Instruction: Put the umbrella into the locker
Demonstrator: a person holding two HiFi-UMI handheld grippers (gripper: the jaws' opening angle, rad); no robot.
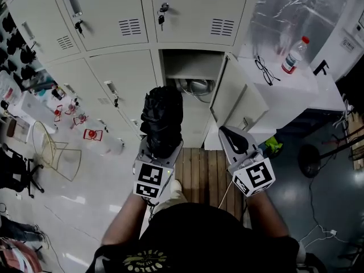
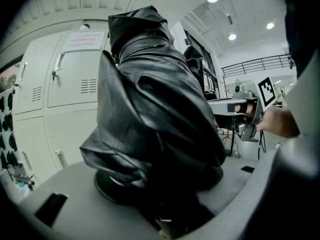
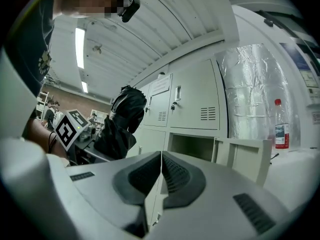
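Forearms (image 1: 122, 220) are stretching toward the open grey metal locker (image 1: 190, 67), left gripper (image 1: 161, 151) clamping a folded black fabric umbrella (image 1: 162, 115) upright; only its own view is showing the right gripper's (image 1: 232, 136) jaws meeting, empty.

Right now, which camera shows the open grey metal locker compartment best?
The head view: it looks into the open grey metal locker compartment. The right gripper view shows it small, side-on; in the left gripper view the black folded umbrella blocks it.
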